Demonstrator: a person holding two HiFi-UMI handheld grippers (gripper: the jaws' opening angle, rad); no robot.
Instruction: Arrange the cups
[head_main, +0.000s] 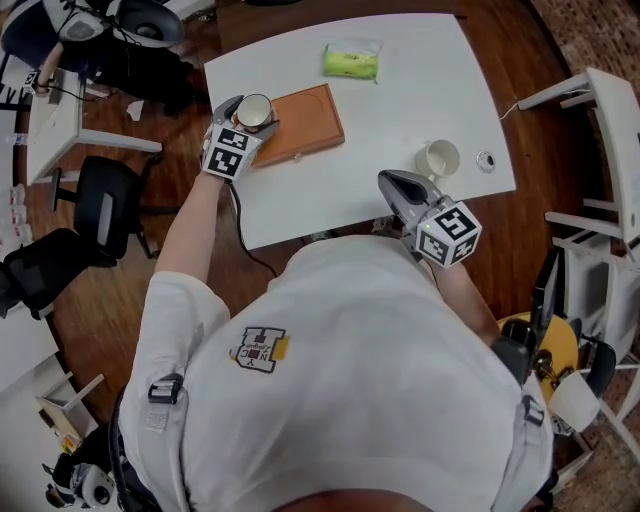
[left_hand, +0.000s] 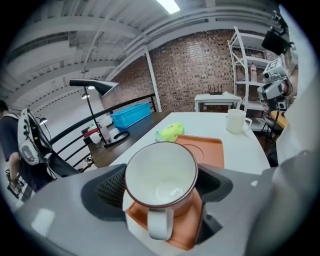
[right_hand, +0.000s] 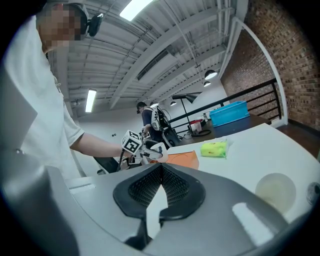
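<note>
White table (head_main: 400, 100) is carrying an orange tray (head_main: 310, 120), with a green packet (head_main: 351, 62) lying beyond it. Left gripper (head_main: 253, 112) is clamping a brown-rimmed cup (left_hand: 160, 175) at the tray's left end. Right gripper (right_hand: 160, 182), jaws pressed together and empty, is hovering right of the tray, near a second cup (head_main: 438, 158) standing off the tray.

Head view: on your head, looking steeply down on the white table (head_main: 400, 100) from well above.
Left gripper view: on your left gripper (left_hand: 159, 185), facing along the table toward the brick wall (left_hand: 190, 65), very close to the brown-rimmed cup (left_hand: 160, 172).
Right gripper view: on your right gripper (right_hand: 161, 187), low, looking across the table toward your left arm (right_hand: 97, 146).
Shared: all three show the orange tray (head_main: 300, 125), green packet (head_main: 351, 62) and white cup (head_main: 437, 159).
</note>
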